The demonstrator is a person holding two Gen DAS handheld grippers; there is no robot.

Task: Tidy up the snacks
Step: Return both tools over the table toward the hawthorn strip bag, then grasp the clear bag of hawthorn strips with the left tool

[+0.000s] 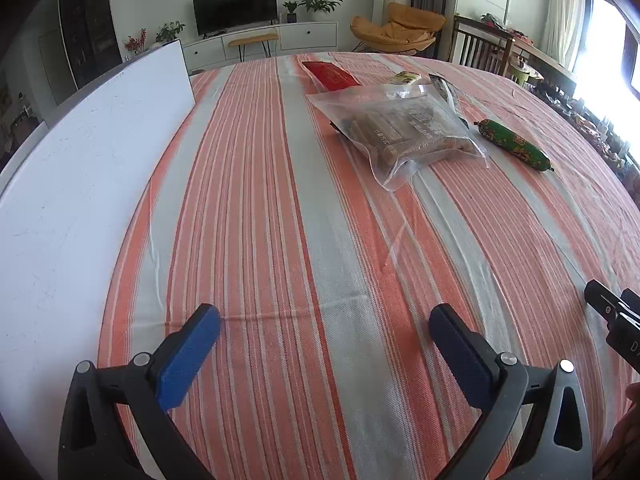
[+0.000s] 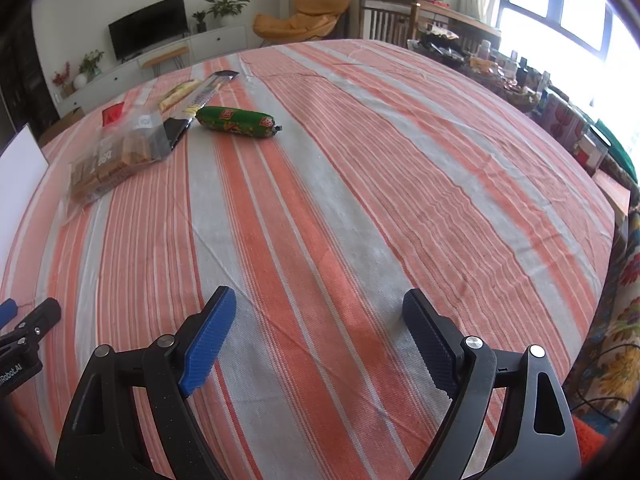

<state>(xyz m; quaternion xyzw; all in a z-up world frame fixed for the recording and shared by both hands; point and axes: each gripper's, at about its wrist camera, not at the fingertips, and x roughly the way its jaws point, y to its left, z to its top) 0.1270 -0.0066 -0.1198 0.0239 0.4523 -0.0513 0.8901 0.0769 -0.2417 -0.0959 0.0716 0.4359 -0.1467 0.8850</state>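
I hold my left gripper (image 1: pixel 324 332) and right gripper (image 2: pixel 320 320) low over the near end of the striped tablecloth (image 2: pixel 360 200), both spread wide with nothing between the pads, ready to reach. The snacks sit well ahead: a clear bag of biscuits (image 1: pixel 404 128), a green sausage (image 2: pixel 238 121) just beside it, and 3 smaller packets behind. The white board (image 1: pixel 80 160) at my left looks like the sorting spot.

The left tool (image 2: pixel 24 344) housing reads "nRobot.AI", partly cut off.
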